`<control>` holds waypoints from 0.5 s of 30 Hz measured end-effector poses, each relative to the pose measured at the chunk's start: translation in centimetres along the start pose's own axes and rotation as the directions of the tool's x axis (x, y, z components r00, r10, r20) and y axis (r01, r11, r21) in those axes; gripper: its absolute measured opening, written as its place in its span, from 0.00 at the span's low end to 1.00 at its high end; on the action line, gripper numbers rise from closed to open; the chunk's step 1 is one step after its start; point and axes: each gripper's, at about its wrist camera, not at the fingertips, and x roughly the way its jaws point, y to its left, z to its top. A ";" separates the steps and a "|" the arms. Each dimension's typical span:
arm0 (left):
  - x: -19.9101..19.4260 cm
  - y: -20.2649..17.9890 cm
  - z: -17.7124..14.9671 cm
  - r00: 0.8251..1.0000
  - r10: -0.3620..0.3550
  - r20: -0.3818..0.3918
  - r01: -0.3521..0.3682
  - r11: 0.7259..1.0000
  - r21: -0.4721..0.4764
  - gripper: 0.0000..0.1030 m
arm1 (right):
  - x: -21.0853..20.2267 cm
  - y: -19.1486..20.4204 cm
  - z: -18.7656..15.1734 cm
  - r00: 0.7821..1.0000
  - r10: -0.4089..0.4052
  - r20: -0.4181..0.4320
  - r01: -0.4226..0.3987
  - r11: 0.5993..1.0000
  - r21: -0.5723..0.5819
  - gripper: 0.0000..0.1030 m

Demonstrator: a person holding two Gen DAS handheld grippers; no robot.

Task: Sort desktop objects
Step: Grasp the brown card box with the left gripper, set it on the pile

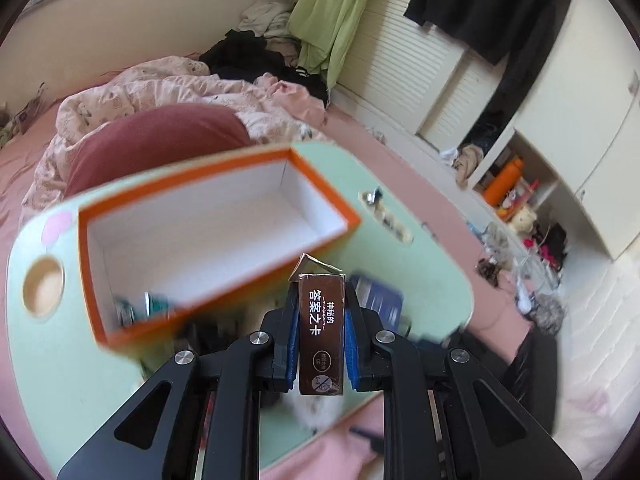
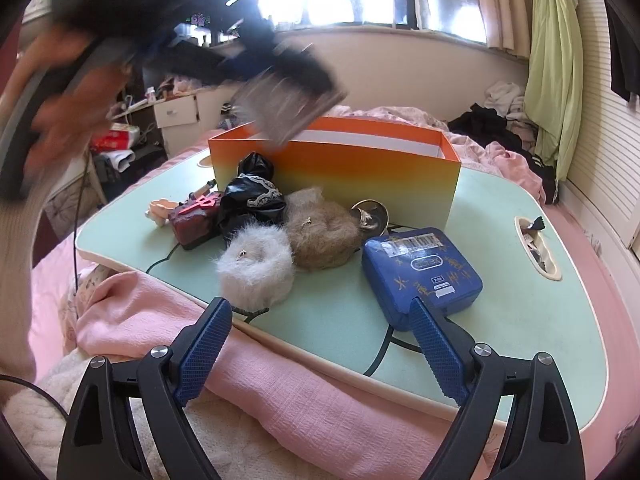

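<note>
My left gripper (image 1: 321,312) is shut on a brown card box (image 1: 321,332) with white Chinese lettering and holds it in the air beside the near rim of the orange box (image 1: 200,236), which is open with a white inside. In the right wrist view the left gripper and its box (image 2: 288,104) are a blur above the orange box (image 2: 340,168). My right gripper (image 2: 320,332) is open and empty at the green table's near edge. A blue tin (image 2: 420,272), a white fur ring (image 2: 256,266), a brown fur ring (image 2: 320,232) and a black bundle (image 2: 252,196) lie on the table.
A dark red box (image 2: 194,220), a small pale figure (image 2: 160,208) and a round metal piece (image 2: 370,214) lie by the orange box. The green lap table (image 2: 520,320) has a slot (image 2: 536,248) at its right side. Pink bedding (image 2: 280,392) surrounds it. Small items (image 1: 136,308) lie in the orange box.
</note>
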 end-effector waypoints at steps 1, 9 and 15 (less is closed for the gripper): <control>0.2 0.4 -1.0 1.000 0.007 0.009 -0.007 1.000 -0.012 0.19 | 0.3 -0.1 0.0 1.000 0.013 -0.017 -0.013 1.000 0.009 0.88; -4.0 2.3 -4.8 0.977 -0.009 0.211 0.041 0.988 -0.149 0.62 | 1.1 -1.5 -0.1 0.998 0.045 -0.049 -0.042 0.997 0.072 0.88; -9.1 2.4 -9.6 0.924 0.198 0.326 -0.150 0.975 -0.165 0.78 | 1.2 -1.4 0.0 0.998 0.041 -0.050 -0.038 0.997 0.067 0.88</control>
